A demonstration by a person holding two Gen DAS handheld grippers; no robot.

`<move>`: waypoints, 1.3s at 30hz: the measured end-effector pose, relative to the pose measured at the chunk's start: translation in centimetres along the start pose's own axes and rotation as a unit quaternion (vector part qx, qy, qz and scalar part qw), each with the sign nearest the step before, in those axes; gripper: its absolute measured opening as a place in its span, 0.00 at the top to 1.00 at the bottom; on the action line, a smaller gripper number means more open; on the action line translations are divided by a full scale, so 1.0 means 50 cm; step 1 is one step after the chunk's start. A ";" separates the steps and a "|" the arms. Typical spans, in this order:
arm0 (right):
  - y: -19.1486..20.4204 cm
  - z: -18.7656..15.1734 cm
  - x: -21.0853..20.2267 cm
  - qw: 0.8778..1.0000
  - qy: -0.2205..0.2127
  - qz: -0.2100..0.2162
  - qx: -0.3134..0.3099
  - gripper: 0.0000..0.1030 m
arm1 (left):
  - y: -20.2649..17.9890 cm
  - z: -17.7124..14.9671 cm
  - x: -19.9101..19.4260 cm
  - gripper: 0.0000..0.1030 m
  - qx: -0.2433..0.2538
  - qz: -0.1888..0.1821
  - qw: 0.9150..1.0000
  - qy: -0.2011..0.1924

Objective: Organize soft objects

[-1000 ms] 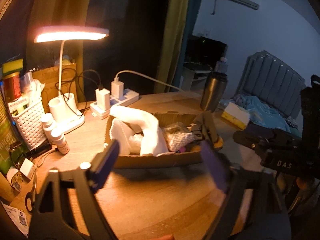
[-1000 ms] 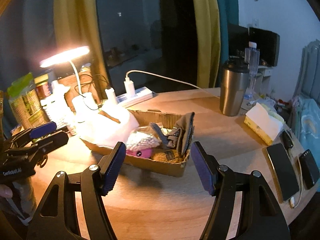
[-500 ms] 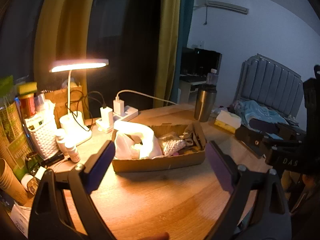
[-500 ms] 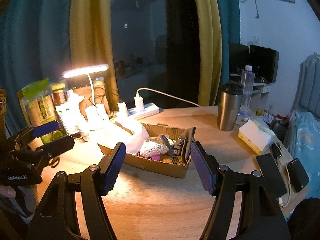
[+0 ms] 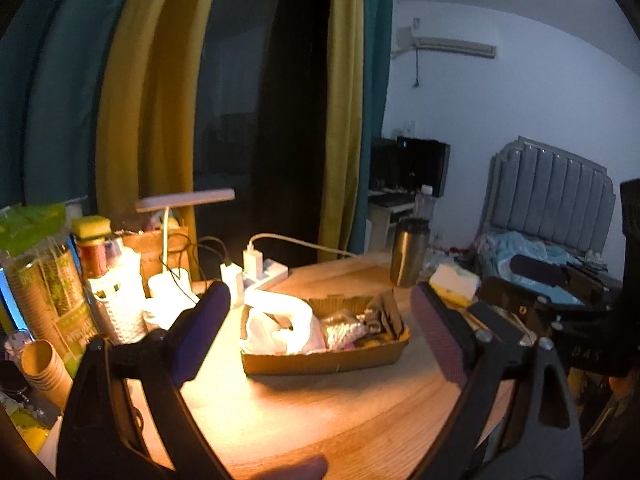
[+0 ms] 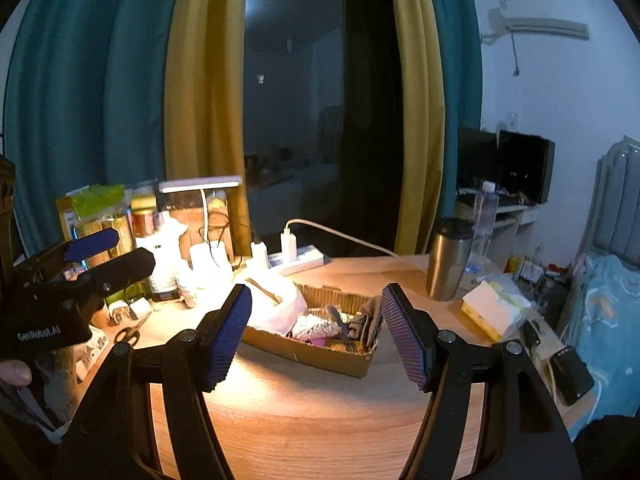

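1. Purple-padded left claw (image 5: 316, 328) and right claw (image 6: 316, 336): both spread wide, gripping nothing, held above the tabletop (image 6: 320, 412) short of the box.
2. Cardboard box (image 6: 320, 356) mid-tabletop holds the soft stuff: white cloth (image 6: 276, 304) at its left end, knit piece (image 6: 312, 326) in the middle, dark fabric (image 6: 370, 320) at the right.
3. Behind: lit lamp (image 6: 200, 186), power strip (image 6: 298, 260), steel tumbler (image 6: 448, 260).

- A lit desk lamp (image 6: 200, 186) on the bench (image 6: 320, 420)
- A steel tumbler (image 6: 448, 258) beside a water bottle (image 6: 484, 224)
- A power strip (image 6: 300, 258)
- Scissors (image 6: 128, 334)
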State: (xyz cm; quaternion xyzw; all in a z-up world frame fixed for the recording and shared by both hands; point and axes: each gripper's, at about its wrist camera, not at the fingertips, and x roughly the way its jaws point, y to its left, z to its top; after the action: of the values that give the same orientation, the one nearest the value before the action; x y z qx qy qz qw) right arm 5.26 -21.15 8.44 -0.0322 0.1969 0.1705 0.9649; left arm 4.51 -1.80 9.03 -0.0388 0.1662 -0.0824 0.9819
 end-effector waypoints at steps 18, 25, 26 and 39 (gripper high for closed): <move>0.008 0.042 -0.070 0.999 -0.040 -0.007 -0.009 0.31 | -0.023 0.055 -0.071 0.10 0.017 0.015 0.999 -0.041; 0.007 0.043 -0.071 0.999 -0.040 -0.007 -0.009 0.31 | -0.033 0.052 -0.070 0.10 0.019 0.012 0.999 -0.040; 0.007 0.042 -0.071 0.999 -0.040 -0.007 -0.009 0.31 | -0.034 0.052 -0.070 0.10 0.019 0.011 0.999 -0.040; 0.006 0.038 -0.065 0.999 -0.034 -0.006 -0.007 0.31 | -0.041 0.041 -0.067 0.10 0.015 0.006 0.999 -0.034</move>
State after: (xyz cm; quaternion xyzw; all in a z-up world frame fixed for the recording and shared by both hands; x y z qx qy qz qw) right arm 3.03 -21.63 11.47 -0.0348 0.1628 0.1669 0.9718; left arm 1.78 -3.13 12.26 -0.0254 0.1318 -0.0780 0.9879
